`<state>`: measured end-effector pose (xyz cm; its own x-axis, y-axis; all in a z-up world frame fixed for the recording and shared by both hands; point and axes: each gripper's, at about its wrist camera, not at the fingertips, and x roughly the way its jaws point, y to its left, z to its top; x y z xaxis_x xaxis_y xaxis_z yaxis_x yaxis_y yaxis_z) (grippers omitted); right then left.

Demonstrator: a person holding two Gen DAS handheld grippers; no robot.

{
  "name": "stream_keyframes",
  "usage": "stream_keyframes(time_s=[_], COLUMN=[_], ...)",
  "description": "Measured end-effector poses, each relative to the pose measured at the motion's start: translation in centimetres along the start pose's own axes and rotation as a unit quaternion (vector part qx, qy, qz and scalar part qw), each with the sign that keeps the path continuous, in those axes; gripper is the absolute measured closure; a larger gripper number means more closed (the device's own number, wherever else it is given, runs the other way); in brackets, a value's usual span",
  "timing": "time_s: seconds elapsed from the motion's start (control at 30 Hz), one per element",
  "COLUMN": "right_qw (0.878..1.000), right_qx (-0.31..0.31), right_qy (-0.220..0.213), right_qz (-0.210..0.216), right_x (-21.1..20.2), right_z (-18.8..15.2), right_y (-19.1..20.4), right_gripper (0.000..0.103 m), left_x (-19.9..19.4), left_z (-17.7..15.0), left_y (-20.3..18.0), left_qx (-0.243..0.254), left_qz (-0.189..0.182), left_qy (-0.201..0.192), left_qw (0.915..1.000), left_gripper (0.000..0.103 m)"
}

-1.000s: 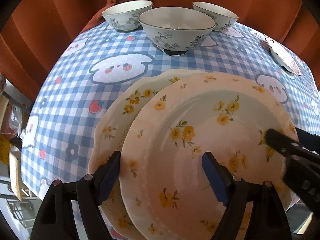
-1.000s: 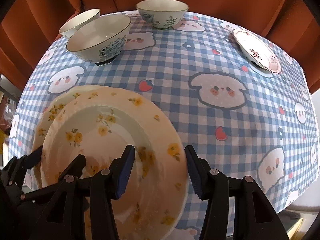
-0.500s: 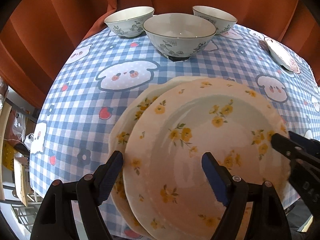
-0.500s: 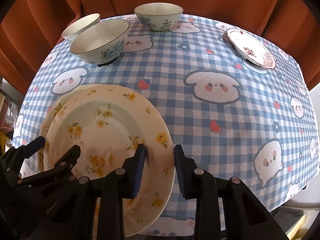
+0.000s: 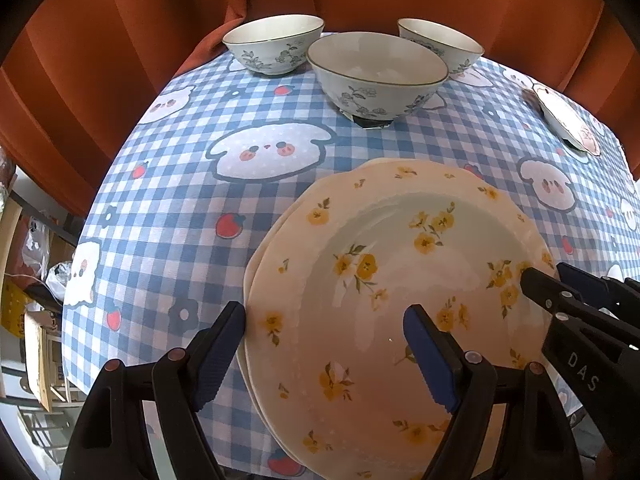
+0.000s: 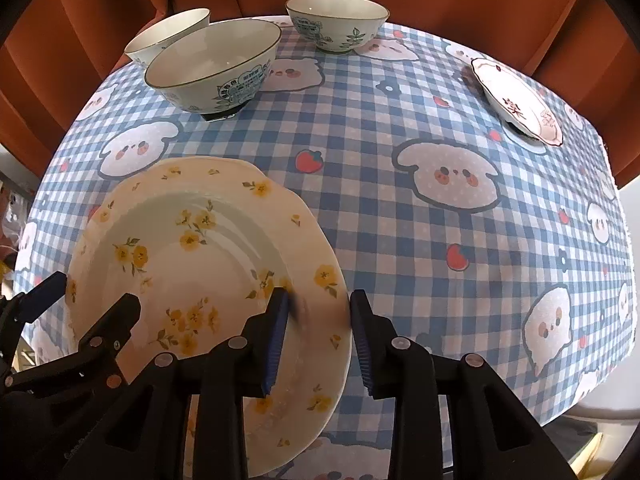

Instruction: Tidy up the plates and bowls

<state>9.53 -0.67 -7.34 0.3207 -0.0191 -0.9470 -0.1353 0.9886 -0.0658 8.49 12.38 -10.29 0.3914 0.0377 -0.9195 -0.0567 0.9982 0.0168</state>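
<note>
A cream plate with yellow flowers (image 5: 384,280) lies stacked on a second like plate (image 5: 256,248) near the table's front edge; it also shows in the right wrist view (image 6: 192,264). My left gripper (image 5: 324,344) is open, its jaws straddling the left rim of the stack. My right gripper (image 6: 318,320) has its jaws around the top plate's right rim, narrowly apart; I cannot tell whether the pads touch it. Three blue-patterned bowls (image 5: 376,76) (image 5: 274,42) (image 5: 440,42) stand at the far side.
A small white plate with red pattern (image 6: 516,100) lies at the far right. The table wears a blue checked cloth (image 6: 400,220) with cartoon faces. An orange curtain (image 5: 160,40) hangs behind. The table's left edge drops to clutter on the floor (image 5: 36,320).
The top plate has slid left onto the lower plate, now nearly aligned. My right gripper's jaws narrowed around its rim, then parted slightly. Both cameras pulled back a little.
</note>
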Motion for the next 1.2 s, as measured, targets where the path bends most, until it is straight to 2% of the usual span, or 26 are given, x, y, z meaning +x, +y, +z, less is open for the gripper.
stream_keyframes(time_s=[0.3, 0.37, 0.43, 0.7, 0.83, 1.2], right_qw=[1.000, 0.999, 0.999, 0.997, 0.995, 0.994], right_qx=[0.028, 0.031, 0.034, 0.042, 0.038, 0.049], right_qy=[-0.002, -0.009, -0.023, -0.060, -0.079, -0.083], right_qz=[0.012, 0.018, 0.021, 0.037, 0.044, 0.043], right_x=[-1.1, -1.8, -2.7, -4.5, -4.8, -4.1], right_z=[0.1, 0.2, 0.4, 1.4, 2.3, 4.9], right_y=[-0.5, -0.6, -1.0, -3.8, -6.1, -16.9], right_gripper=[0.061, 0.044, 0.037, 0.037, 0.037, 0.037], left_x=[-0.9, -1.3, -1.7, -3.7, -4.1, -3.9], left_z=[0.3, 0.5, 0.8, 3.0, 4.0, 7.7], left_y=[-0.2, -0.6, -1.0, -4.0, -6.7, -16.9], left_qx=[0.013, 0.019, 0.024, 0.009, 0.004, 0.012], left_qz=[-0.005, -0.008, -0.009, -0.017, -0.008, -0.009], left_qy=[0.006, 0.002, -0.002, -0.029, -0.044, -0.054], left_qw=[0.9999, 0.9998, 0.9997, 0.9994, 0.9990, 0.9984], left_gripper=[0.020, 0.020, 0.020, 0.020, 0.020, 0.020])
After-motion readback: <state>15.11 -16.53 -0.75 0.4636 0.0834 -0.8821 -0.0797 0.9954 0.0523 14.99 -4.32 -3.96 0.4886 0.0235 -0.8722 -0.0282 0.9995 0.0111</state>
